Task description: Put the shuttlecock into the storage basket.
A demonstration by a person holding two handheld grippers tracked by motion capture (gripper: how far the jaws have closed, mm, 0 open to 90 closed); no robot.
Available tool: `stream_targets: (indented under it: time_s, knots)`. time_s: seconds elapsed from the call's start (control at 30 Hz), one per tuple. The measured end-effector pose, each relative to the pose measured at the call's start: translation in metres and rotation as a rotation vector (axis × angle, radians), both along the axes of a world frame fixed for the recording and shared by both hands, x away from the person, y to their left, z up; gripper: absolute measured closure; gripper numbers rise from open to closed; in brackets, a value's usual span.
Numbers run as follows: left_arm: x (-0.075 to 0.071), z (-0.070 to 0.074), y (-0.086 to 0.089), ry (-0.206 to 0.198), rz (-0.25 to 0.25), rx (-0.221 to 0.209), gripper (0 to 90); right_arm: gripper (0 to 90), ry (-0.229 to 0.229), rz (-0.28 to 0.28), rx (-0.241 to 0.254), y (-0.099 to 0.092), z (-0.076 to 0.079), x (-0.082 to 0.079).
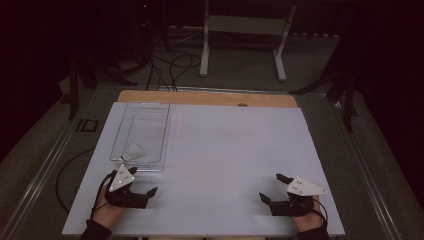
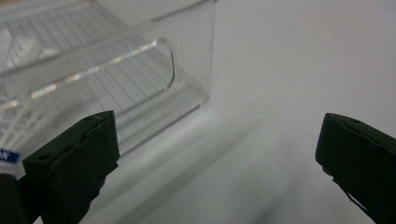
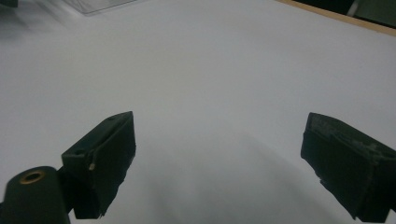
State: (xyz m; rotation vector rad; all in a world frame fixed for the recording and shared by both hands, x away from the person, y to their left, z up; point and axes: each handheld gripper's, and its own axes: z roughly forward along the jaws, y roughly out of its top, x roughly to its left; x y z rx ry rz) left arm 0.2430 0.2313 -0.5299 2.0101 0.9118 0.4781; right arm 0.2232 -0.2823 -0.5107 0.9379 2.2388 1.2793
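While both sets of fingers stand spread wide with nothing between them, the left gripper [image 1: 134, 186] rests just beside the near end of the clear bin [image 1: 142, 131] and the right gripper [image 1: 273, 187] sits well apart on the white bench [image 1: 225, 150]. A shuttlecock [image 1: 133, 152] already lies inside the bin's near end, so the placing looks done, with little left beyond drawing back.
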Motion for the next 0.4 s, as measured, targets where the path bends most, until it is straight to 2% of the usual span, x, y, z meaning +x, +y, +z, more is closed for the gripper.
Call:
stream_targets:
  time_s: [0.13, 0.23, 0.4]
  knots:
    - [-0.0006, -0.0002, -0.0009, -0.013, -0.013, 0.002, 1.6, 10.2, 0.002, 0.000, 0.003, -0.0003, -0.0005, 0.0003]
    - [0.0003, -0.0014, -0.0025, 0.021, -0.014, 0.000, 1.6, 10.2, 0.005, 0.000, 0.008, -0.0006, -0.0015, 0.0012]
    - [0.0011, -0.0022, -0.0025, 0.047, -0.007, -0.005, 1.5, 10.2, 0.009, -0.003, 0.008, -0.0007, -0.0018, 0.0014]
